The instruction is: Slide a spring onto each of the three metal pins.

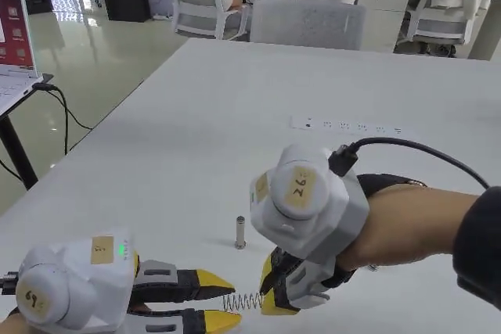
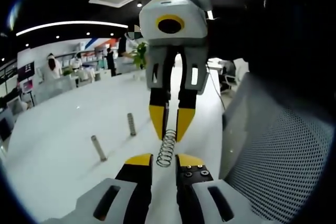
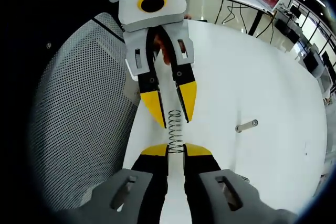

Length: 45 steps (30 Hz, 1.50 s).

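while right yellow-tipped tongs [image 3: 176,150] pinch a thin steel coil spring [image 1: 243,300], left tongs [image 2: 164,160] flank its far end, grip unclear; next: thread onto grey metal pin [image 1: 240,232] beyond.

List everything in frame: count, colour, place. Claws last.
spring: one, silver, held in the air between the two claws, one end in each.
metal pins: two, grey, upright on the table beyond the spring in the left gripper view; one stands behind the claws in the head view.
table: one, white, under everything.
power strip: one, white, flat on the table's far side.
office chairs: at least three, grey and white, past the table's far edge.
laptop: one, reddish screen, on a stand at far left.
left claw: one, yellow tips, shut on the spring's end.
right claw: one, yellow tips, shut on the other end.
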### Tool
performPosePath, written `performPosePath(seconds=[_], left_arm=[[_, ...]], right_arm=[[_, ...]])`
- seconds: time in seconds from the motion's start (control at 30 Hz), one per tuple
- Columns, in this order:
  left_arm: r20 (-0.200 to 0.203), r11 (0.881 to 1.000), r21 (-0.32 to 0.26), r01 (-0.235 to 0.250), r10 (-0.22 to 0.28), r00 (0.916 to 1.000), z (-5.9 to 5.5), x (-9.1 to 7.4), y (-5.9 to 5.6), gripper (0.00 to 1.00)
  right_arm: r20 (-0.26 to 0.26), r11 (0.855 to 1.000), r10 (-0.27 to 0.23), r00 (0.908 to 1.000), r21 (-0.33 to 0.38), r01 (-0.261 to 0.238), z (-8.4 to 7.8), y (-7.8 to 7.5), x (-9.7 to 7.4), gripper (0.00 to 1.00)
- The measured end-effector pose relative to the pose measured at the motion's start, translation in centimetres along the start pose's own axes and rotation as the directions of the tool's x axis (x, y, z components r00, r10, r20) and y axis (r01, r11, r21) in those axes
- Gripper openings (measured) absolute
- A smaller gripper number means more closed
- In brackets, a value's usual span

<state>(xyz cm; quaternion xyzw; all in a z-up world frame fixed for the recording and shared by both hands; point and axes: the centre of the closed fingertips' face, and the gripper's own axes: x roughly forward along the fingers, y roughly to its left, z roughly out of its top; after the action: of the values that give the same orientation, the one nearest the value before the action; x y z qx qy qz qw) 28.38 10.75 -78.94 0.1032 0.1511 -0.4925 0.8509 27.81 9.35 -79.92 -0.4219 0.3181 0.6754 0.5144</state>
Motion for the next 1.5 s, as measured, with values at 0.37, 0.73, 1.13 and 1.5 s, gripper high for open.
performPosePath(seconds=[0.37,0.73,1.13,1.5], left_arm=[[-0.012,1.000,0.020,0.013,-0.013,0.9999,-0.2,0.0,-0.3,0.03],[-0.017,1.000,0.019,0.014,-0.014,0.9998,-0.4,0.1,-0.3,0.02],[-0.012,1.000,0.026,0.013,-0.013,0.9998,-0.1,0.2,-0.4,0.02],[-0.014,0.999,0.033,0.016,-0.015,0.9998,-0.2,0.3,-0.4,0.02]], right_arm=[[-0.005,1.000,-0.009,1.0000,-0.019,0.009,0.6,0.2,-0.5,0.08],[0.054,0.999,-0.032,0.9980,-0.038,0.034,3.0,0.2,-1.9,0.08],[0.101,0.997,-0.045,0.9939,-0.063,0.051,4.8,0.2,-2.1,0.08],[0.096,0.998,-0.030,0.9949,-0.053,0.035,4.3,0.3,-1.7,0.09]])
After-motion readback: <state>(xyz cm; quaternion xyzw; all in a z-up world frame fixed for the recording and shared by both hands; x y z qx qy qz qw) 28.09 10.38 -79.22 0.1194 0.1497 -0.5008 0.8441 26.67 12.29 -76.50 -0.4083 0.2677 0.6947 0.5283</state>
